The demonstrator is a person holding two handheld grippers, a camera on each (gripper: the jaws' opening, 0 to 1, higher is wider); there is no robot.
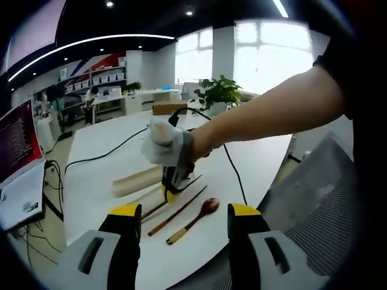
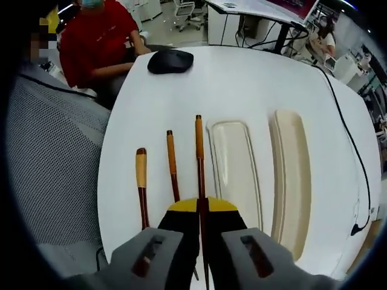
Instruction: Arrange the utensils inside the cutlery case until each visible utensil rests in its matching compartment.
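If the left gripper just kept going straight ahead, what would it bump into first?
Most likely the wooden spoon lying on the white table just beyond the open left gripper, then the right gripper behind it; depth is hard to judge.

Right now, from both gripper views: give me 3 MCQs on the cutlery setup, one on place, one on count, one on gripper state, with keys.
1. In the right gripper view, where do the brown wooden utensils lie relative to the open cream cutlery case?
A. Inside its tray
B. On the white table beside it, on the view's left
C. On top of its lid

2. How many long wooden utensils show in the right gripper view?
A. Three
B. One
C. Five

3. What is the right gripper doing?
A. Open above the case
B. Shut on the black computer mouse
C. Shut on the longest wooden utensil

Key: 1 B, the tray looks bare and the handles lie on the table to its left. 2 A, three handles side by side. 3 C, its yellow-tipped jaws meet around that shaft.
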